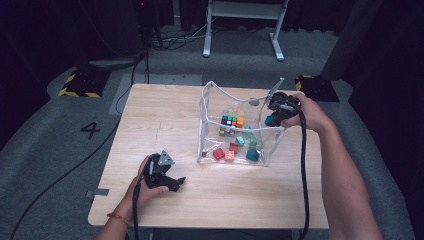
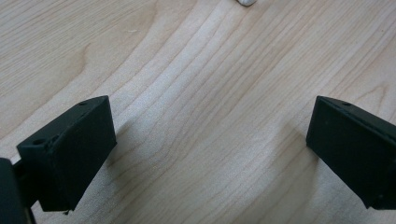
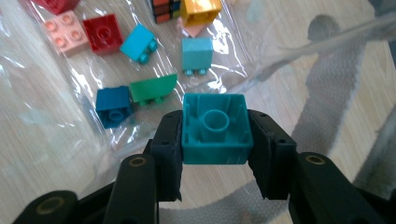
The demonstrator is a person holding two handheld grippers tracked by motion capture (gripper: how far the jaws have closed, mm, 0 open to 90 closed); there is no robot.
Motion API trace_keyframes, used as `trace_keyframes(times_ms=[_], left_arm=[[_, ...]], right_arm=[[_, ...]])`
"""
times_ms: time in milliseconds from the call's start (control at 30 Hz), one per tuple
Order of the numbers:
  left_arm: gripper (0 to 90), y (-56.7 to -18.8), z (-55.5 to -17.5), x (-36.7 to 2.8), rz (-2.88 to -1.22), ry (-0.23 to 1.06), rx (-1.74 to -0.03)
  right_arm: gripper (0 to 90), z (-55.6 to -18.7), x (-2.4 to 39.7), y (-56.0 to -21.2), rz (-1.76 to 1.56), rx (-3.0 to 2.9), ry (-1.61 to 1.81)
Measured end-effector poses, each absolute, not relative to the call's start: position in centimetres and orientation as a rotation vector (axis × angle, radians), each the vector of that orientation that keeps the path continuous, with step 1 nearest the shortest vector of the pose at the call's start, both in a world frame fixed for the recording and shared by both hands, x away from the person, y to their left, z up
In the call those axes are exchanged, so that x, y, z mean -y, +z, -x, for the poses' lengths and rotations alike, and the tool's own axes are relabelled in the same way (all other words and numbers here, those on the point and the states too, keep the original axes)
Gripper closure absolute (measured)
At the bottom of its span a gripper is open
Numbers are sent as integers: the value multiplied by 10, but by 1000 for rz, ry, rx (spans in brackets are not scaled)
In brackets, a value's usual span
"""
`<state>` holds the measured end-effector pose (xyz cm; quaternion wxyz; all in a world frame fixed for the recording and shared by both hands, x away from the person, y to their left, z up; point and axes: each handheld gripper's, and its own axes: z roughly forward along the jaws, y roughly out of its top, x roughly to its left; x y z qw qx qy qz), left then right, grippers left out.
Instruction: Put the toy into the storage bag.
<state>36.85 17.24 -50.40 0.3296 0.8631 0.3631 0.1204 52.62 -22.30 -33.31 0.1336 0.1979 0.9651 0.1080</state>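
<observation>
The right gripper (image 3: pixel 215 154) squeezes a square teal plastic block (image 3: pixel 215 129) between its two black jaws, hollow side showing with a round tube inside. It hangs over the clear, shiny plastic bag (image 1: pixel 207 112) at about 3 o'clock on the smooth wooden table (image 1: pixel 150 125). Bumpy blocks lie in the bag, red (image 3: pixel 102 33), pink (image 3: pixel 67 34), green (image 3: pixel 152 88) and blue (image 3: pixel 113 106). At 7 o'clock the left gripper (image 1: pixel 170 184) rests on the wood, jaws wide apart and holding nothing.
</observation>
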Motion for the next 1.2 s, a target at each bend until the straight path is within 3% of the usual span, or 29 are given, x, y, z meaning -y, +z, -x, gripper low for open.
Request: trace_keyframes(times_ms=[600,1200], left_arm=[[16,-504,-369,-172,-2258,315,-950],[15,-504,-369,-172,-2258,315,-950]], right_arm=[[578,-525,234,-334,-603,-2791,267],[448,-516,238,-327,-592,-2728,418]])
